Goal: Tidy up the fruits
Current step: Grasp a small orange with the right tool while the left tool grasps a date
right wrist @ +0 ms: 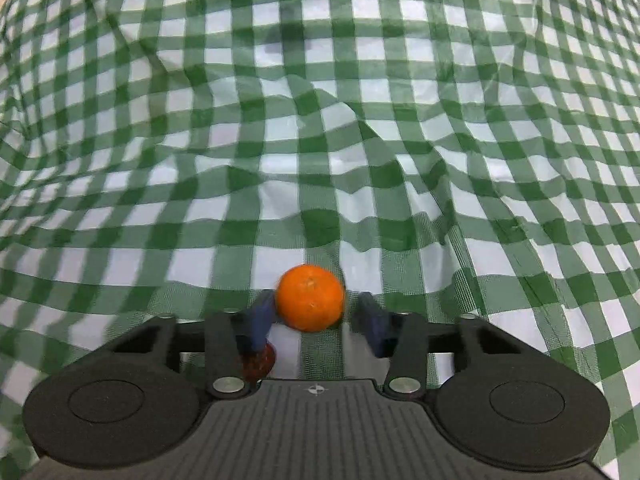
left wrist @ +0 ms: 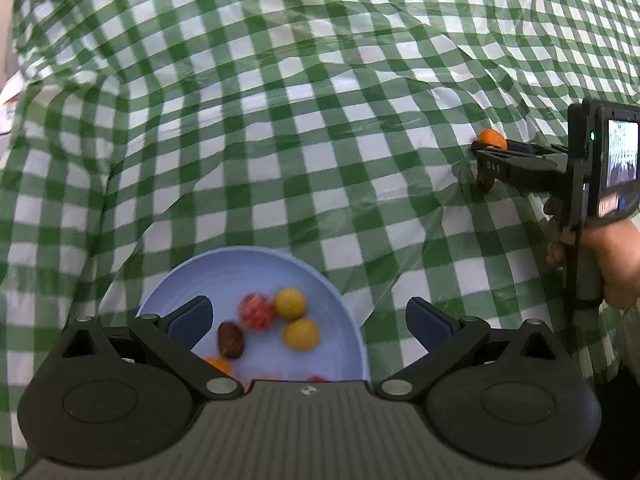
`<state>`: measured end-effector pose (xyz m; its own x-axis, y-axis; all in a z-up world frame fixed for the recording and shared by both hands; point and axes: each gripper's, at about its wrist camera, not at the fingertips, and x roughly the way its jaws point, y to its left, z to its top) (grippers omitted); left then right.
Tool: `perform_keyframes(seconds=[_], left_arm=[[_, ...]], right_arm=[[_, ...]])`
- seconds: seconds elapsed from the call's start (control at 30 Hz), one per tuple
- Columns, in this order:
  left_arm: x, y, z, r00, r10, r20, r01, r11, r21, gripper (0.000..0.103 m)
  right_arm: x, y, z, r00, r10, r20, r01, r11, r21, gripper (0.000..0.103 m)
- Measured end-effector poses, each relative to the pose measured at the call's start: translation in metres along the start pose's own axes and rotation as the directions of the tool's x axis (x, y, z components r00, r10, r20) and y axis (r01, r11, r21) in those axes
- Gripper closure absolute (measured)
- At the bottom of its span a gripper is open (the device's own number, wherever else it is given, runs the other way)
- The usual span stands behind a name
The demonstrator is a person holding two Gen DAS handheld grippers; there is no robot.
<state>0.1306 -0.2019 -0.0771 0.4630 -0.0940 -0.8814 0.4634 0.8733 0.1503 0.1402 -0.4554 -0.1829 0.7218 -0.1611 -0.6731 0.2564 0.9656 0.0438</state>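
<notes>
Closing right hand-held gripper (right wrist: 310, 314) around small round orange mandarin (right wrist: 310, 298) on green-checked plastic-covered desk (right wrist: 320, 140), pads not clearly pressing yet; left hand-held gripper (left wrist: 308, 316) hanging released over pale blue bowl (left wrist: 352, 320); next, likely needing firm clamp, lift, carry bowlward.

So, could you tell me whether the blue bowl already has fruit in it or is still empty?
It has fruit. The blue bowl holds two yellow fruits, a red one and a dark brown one; more are partly hidden behind the left gripper.
</notes>
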Motion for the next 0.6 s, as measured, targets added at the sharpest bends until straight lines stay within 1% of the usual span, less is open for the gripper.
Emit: perform_keyframes(seconds=[0.07, 0.1, 0.17, 0.23, 0.3, 0.33, 0.4, 0.43, 0.47, 0.5, 0.53, 0.6], left_arm=[[0.005, -0.006, 0.007, 1.0, -0.005, 0.009, 0.005, 1.0, 0.009, 0.0], [0.007, -0.01, 0.012, 1.0, -0.012, 0.02, 0.012, 1.0, 0.014, 0.0], [0.012, -0.021, 0.02, 0.999, -0.027, 0.041, 0.026, 0.999, 0.024, 0.0], [0.018, -0.035, 0.031, 0.996, -0.054, 0.069, 0.051, 0.998, 0.042, 0.0], [0.028, -0.054, 0.043, 0.991, -0.088, 0.097, 0.081, 0.994, 0.071, 0.0], [0.034, -0.064, 0.05, 0.988, -0.107, 0.107, 0.098, 0.991, 0.088, 0.0], [0.051, -0.088, 0.064, 0.983, -0.145, 0.117, 0.129, 0.983, 0.128, 0.0], [0.057, -0.097, 0.069, 0.98, -0.162, 0.117, 0.144, 0.979, 0.145, 0.0], [0.066, -0.107, 0.075, 0.978, -0.178, 0.111, 0.158, 0.974, 0.163, 0.0], [0.074, -0.116, 0.081, 0.976, -0.192, 0.103, 0.172, 0.969, 0.179, 0.001], [0.081, -0.123, 0.085, 0.974, -0.203, 0.098, 0.181, 0.965, 0.191, 0.002], [0.093, -0.134, 0.091, 0.972, -0.217, 0.087, 0.195, 0.958, 0.21, 0.013]], right_arm=[[-0.005, -0.004, 0.001, 1.0, -0.003, 0.009, 0.003, 1.0, 0.022, 0.068], [-0.012, -0.011, 0.001, 0.999, -0.028, 0.026, 0.026, 0.998, 0.052, 0.068], [-0.03, -0.028, 0.0, 0.991, -0.122, 0.046, 0.115, 0.985, 0.125, 0.068], [-0.05, -0.05, -0.006, 0.971, -0.232, 0.055, 0.218, 0.957, 0.193, 0.067], [-0.064, -0.069, -0.017, 0.94, -0.337, 0.044, 0.322, 0.923, 0.209, 0.067], [-0.067, -0.081, -0.025, 0.924, -0.38, 0.029, 0.367, 0.907, 0.206, 0.067], [-0.068, -0.099, -0.041, 0.902, -0.433, -0.004, 0.424, 0.882, 0.206, 0.067], [-0.062, -0.107, -0.047, 0.896, -0.441, -0.042, 0.439, 0.87, 0.225, 0.067], [-0.059, -0.116, -0.052, 0.899, -0.431, -0.079, 0.436, 0.861, 0.264, 0.067], [-0.058, -0.122, -0.056, 0.906, -0.414, -0.091, 0.421, 0.855, 0.302, 0.067], [-0.058, -0.124, -0.057, 0.909, -0.41, -0.078, 0.412, 0.852, 0.323, 0.066], [-0.057, -0.125, -0.059, 0.911, -0.407, -0.071, 0.407, 0.855, 0.322, 0.064]])
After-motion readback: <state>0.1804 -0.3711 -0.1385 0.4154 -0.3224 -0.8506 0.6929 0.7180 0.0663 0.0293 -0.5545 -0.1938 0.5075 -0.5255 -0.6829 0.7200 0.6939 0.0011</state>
